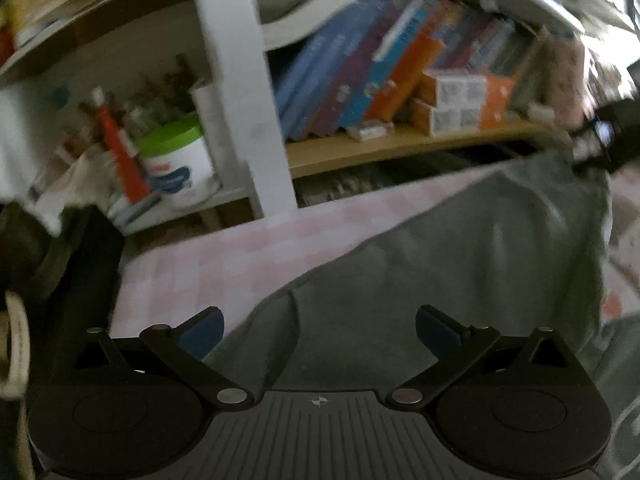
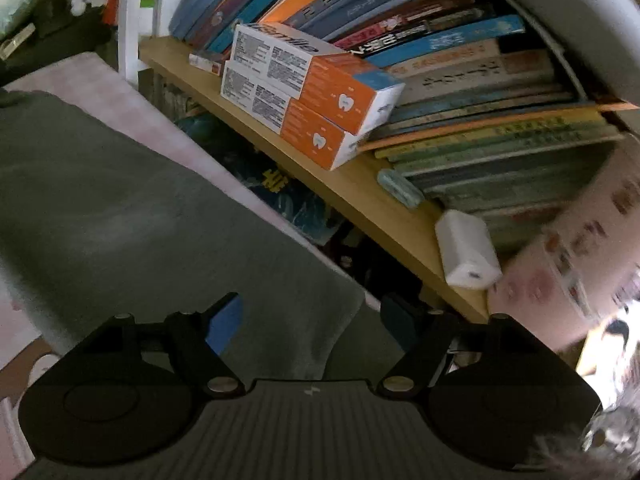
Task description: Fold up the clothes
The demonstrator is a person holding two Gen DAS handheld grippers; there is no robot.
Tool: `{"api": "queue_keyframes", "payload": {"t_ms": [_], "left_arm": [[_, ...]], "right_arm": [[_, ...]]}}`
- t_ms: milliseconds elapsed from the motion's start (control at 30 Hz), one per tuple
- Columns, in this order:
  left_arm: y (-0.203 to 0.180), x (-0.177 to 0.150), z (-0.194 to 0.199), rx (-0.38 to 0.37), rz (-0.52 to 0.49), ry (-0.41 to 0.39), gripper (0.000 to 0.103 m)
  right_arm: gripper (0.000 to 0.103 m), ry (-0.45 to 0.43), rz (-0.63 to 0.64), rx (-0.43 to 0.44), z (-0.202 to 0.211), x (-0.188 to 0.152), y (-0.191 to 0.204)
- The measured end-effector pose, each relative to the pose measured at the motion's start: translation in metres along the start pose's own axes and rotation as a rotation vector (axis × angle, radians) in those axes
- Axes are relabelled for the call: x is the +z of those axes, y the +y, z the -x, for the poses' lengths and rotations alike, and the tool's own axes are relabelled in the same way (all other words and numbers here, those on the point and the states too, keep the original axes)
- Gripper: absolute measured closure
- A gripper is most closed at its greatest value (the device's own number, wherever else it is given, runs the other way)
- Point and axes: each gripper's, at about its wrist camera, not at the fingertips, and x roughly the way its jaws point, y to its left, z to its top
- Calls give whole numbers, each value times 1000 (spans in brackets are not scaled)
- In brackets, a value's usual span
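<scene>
A grey-green garment (image 1: 460, 248) lies spread on a pink checked cover (image 1: 224, 256). My left gripper (image 1: 320, 332) is open, its blue-padded fingers wide apart just above the garment's near left edge, holding nothing. In the right wrist view the same garment (image 2: 132, 216) stretches away to the left on the pink cover (image 2: 120, 84). My right gripper (image 2: 316, 324) is open over the garment's corner near the bed edge, and it is empty. The other gripper shows dark at the far right of the left wrist view (image 1: 604, 136).
A wooden bookshelf (image 2: 360, 196) with leaning books (image 1: 360, 68) and two orange-and-white boxes (image 2: 312, 92) runs right behind the bed. A white charger (image 2: 468, 256) lies on it. A white post (image 1: 240, 92), a green-lidded tub (image 1: 176, 160) and dark clutter (image 1: 60, 264) stand left.
</scene>
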Motion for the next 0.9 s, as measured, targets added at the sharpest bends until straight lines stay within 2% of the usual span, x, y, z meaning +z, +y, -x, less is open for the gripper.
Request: {"api": "queue_keyframes", "payload": {"t_ms": [100,200,267,333,433,533,633,767,833,900], "left_arm": [[9,4,-14,-1,10,26,4],[20,8,-28,-11,46,45,15],[25,10,-40,-17,60,67,33],[26,10,-51,-22,45,94,42],[24,10,-62,-49,-4,110,43],[27,11,-65,-89,-6,103,43],[34,12,-71,-136,10,106,42],[44,12,-78,-201,57,116,42],[47,12,-80,-220,59,116,42],[46,12,-80,-227,55,118,43]], "right_arm": [[30,-11,-10,18,-11,4,-8],[37,-32,-18,25,-21,6,-14],[40,-51,-20,54,-24,7,-16],[40,-51,-8,78,-27,7,-16],[40,-27,15,108,-32,6,-18],[40,-8,10,126,-37,4,-24],[40,-15,-40,109,-41,3,-32],[40,-14,-137,147,-46,1,-42],[44,-14,-175,172,-47,-1,-46],[54,-8,-214,202,-47,-2,-50]]}}
